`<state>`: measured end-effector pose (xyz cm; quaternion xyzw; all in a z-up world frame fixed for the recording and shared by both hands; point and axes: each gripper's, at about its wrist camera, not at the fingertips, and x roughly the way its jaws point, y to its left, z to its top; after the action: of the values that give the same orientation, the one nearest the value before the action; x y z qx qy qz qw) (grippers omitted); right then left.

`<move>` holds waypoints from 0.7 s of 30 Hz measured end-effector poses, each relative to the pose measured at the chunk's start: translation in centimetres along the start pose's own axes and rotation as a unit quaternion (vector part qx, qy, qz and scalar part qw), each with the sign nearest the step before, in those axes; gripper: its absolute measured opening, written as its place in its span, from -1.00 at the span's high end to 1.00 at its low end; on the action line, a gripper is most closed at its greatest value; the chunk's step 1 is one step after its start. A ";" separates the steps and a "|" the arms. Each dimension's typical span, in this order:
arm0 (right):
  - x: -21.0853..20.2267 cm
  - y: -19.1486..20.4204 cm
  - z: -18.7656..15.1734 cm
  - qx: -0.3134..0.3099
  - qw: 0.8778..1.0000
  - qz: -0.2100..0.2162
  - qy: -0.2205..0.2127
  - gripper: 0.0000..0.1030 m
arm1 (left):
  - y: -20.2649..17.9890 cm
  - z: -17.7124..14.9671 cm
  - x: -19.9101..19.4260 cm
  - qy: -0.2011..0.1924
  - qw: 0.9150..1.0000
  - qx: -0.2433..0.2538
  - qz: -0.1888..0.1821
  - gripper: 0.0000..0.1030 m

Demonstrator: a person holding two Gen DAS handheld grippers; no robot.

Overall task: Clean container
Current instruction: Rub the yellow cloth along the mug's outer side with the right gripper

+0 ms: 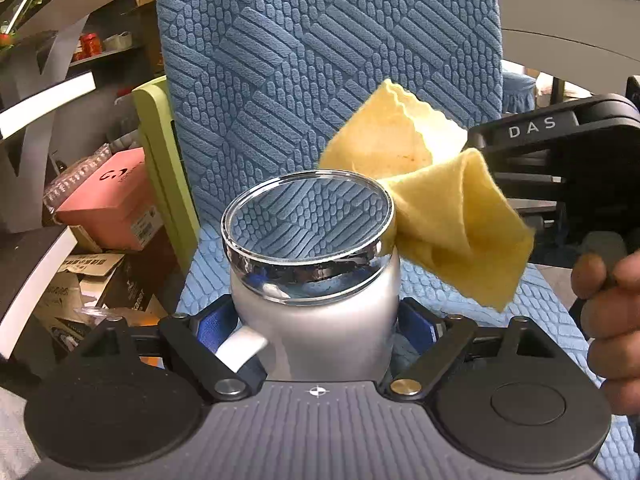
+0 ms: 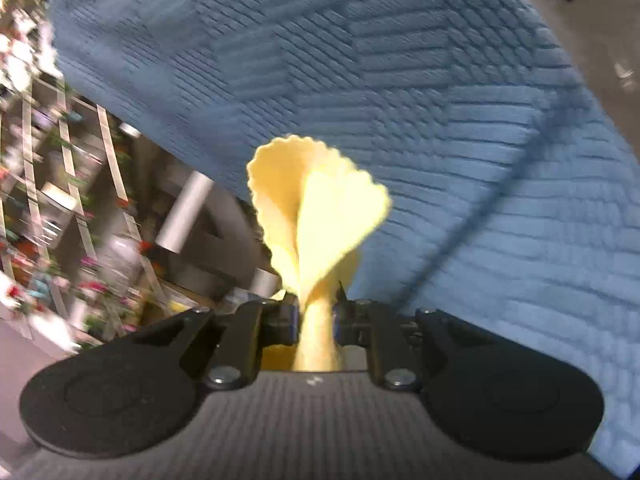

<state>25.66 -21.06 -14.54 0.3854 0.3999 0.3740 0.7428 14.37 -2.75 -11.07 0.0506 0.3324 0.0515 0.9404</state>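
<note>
My left gripper point(image 1: 316, 320) is shut on a white mug-shaped container point(image 1: 316, 320) with a chrome and glass lid point(image 1: 308, 220) and a white handle point(image 1: 240, 350) at its lower left. It holds the container upright in the air. My right gripper point(image 2: 316, 316) is shut on a folded yellow cloth point(image 2: 316, 208). In the left wrist view the cloth point(image 1: 448, 216) hangs just right of the lid, touching or almost touching its rim, with the right gripper's black body point(image 1: 560, 168) behind it.
A blue textured chair cover point(image 1: 320, 60) fills the background in both views, also seen from the right wrist point(image 2: 400, 80). Shelves with boxes, including a pink box point(image 1: 112, 200), stand at the left. A green frame point(image 1: 160, 152) stands beside the chair.
</note>
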 end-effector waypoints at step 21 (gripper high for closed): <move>-1.3 1.6 -1.3 -0.001 0.999 -0.035 -0.036 0.67 | 1.4 -0.6 -1.6 0.011 0.998 0.038 -0.040 -0.52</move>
<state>23.57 -21.16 -13.26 0.3834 0.3862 0.3339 0.7696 12.63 -1.50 -10.36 0.0722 0.3463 0.0015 0.9353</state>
